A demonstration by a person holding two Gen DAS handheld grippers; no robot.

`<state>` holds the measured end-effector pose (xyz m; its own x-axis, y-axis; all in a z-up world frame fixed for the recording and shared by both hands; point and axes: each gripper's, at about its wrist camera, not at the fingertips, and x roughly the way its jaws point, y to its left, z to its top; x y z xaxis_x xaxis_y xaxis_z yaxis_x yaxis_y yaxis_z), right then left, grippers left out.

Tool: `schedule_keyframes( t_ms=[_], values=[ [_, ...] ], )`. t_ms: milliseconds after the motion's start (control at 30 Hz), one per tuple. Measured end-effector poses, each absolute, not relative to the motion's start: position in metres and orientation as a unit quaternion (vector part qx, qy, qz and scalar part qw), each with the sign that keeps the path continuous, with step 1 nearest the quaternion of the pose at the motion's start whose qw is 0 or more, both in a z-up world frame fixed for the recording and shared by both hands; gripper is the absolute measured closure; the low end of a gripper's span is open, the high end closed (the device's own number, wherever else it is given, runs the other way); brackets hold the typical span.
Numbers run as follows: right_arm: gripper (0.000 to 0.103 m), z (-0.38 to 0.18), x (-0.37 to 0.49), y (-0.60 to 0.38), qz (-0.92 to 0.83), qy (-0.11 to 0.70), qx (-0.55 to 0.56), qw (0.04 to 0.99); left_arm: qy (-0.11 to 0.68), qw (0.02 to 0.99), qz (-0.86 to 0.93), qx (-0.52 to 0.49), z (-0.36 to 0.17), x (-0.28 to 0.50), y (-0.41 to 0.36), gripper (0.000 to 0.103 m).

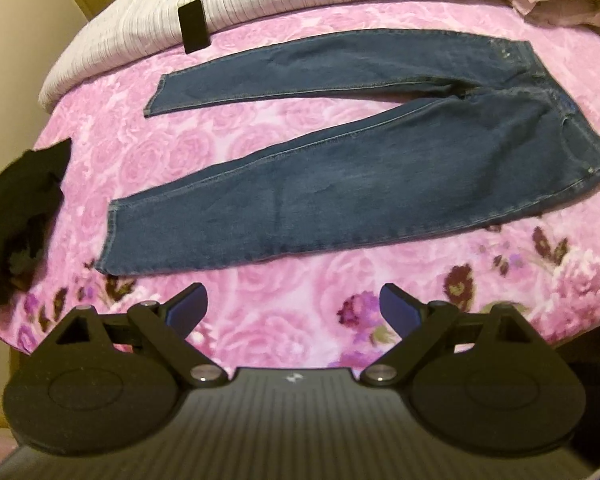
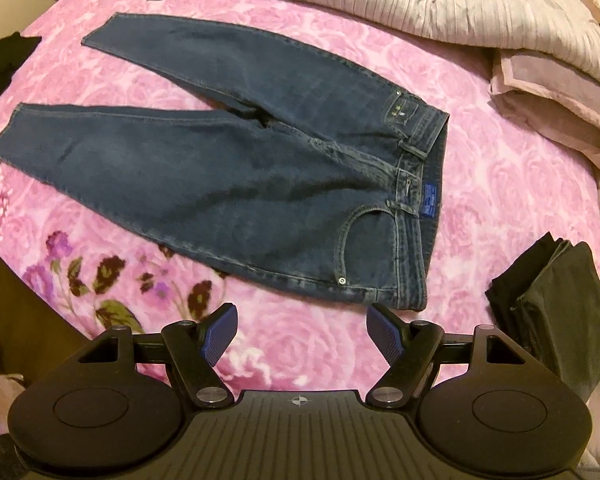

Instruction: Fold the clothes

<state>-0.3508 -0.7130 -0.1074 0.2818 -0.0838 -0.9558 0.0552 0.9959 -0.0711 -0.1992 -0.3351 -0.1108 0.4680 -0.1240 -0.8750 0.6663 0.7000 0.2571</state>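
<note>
A: Where are the jeans (image 1: pixel 360 168) lying?
B: Flat on the bed (image 1: pixel 284 320), legs splayed. The left gripper (image 1: pixel 294 308) and right gripper (image 2: pixel 300 330) are hovering wide open, empty.
A: Next?
B: Probably gripping hem and waistband, bringing one leg over.

Both grippers: black ribbed bodies, round discs, silver screws, blue ridged jaws.
</note>
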Motion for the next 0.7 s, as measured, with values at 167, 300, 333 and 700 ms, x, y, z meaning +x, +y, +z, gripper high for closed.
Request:
schedule_keyframes(
  t_ms=[167,300,333,700],
  values=[
    [0.028,-0.126,-0.354,-0.721,-0.015,0.573,-0.071,0.816,0.422,0.791,-0.242,0.371,-0.116,-0.203,-0.328,0.012],
    [0.028,-0.145,-0.359,-0.721,0.014,0.54,-0.146,0.829,0.371,0.775,-0.237,0.453,-0.131,-0.202,-0.314,0.012],
    [0.028,-0.15,-0.361,-0.722,0.021,0.53,-0.164,0.831,0.359,0.772,-0.234,0.47,-0.136,-0.201,-0.31,0.012],
    [0.029,-0.203,-0.352,-0.702,0.045,0.487,-0.262,0.832,0.282,0.701,-0.242,0.609,-0.243,-0.121,-0.264,0.014]
  ],
)
